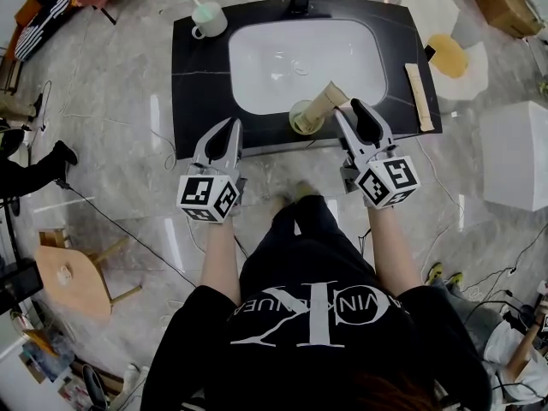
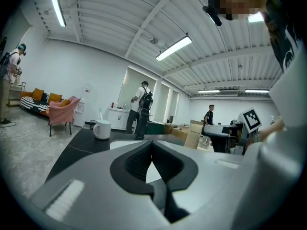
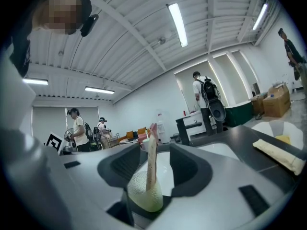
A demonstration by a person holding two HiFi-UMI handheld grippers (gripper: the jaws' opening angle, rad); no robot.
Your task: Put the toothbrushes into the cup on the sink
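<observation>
Toothbrush (image 1: 330,98) stands in cup (image 1: 304,119) at sink's (image 1: 199,84) front edge.
That spot is shown by the head view only; from the gripper views, right gripper (image 1: 354,116) is seen parted, left gripper (image 1: 229,128) closed and empty.

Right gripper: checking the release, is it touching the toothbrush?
Apart. Right gripper view: the right gripper is open, with gaps either side of the toothbrush in the cup.
</observation>
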